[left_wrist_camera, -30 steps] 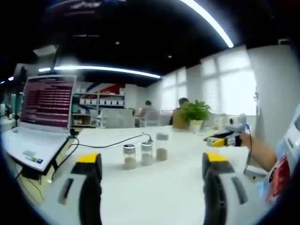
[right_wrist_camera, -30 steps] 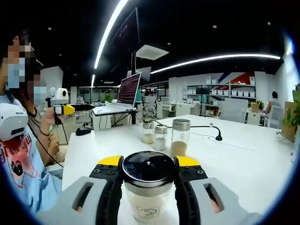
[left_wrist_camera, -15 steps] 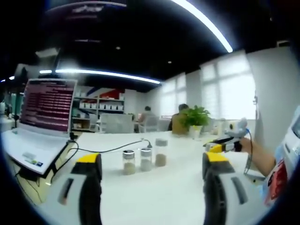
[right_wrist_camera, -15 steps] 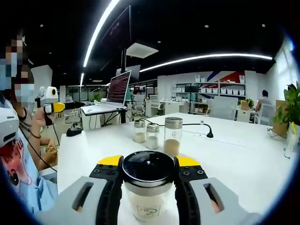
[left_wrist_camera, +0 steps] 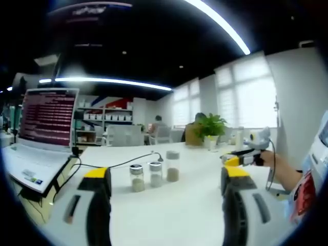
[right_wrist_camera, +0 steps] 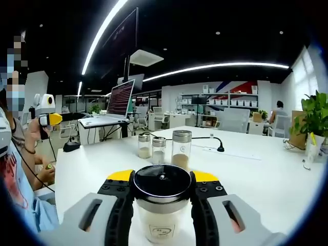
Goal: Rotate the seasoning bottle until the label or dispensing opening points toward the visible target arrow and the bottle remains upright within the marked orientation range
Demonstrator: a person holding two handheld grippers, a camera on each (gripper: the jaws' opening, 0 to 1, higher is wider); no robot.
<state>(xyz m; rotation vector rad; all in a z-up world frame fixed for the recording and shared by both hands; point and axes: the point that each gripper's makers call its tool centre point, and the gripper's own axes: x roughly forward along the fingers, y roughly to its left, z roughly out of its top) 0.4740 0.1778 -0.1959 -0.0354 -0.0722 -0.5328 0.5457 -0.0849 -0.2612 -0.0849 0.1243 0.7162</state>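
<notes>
My right gripper (right_wrist_camera: 162, 177) is shut on a seasoning bottle (right_wrist_camera: 162, 210) with a black lid, pale powder inside and a small label facing me; it stands upright over the white table (right_wrist_camera: 266, 169). Three more seasoning bottles (right_wrist_camera: 160, 148) stand in a row further out on the table, the tallest at the right. The same three bottles (left_wrist_camera: 151, 175) sit ahead in the left gripper view. My left gripper (left_wrist_camera: 163, 177) is open and holds nothing, well short of them. The right gripper (left_wrist_camera: 243, 156) appears in a hand at the right of the left gripper view.
An open laptop (left_wrist_camera: 38, 136) stands at the table's left edge, with a black cable (left_wrist_camera: 123, 161) running behind the bottles. A potted plant (left_wrist_camera: 211, 128) stands at the far side. People sit at desks in the background. The other gripper (right_wrist_camera: 48, 118) is held at the left.
Both views have drifted slightly, so the three bottles sit a little further left and lower in the left gripper view. The right gripper's hold on the bottle is unchanged.
</notes>
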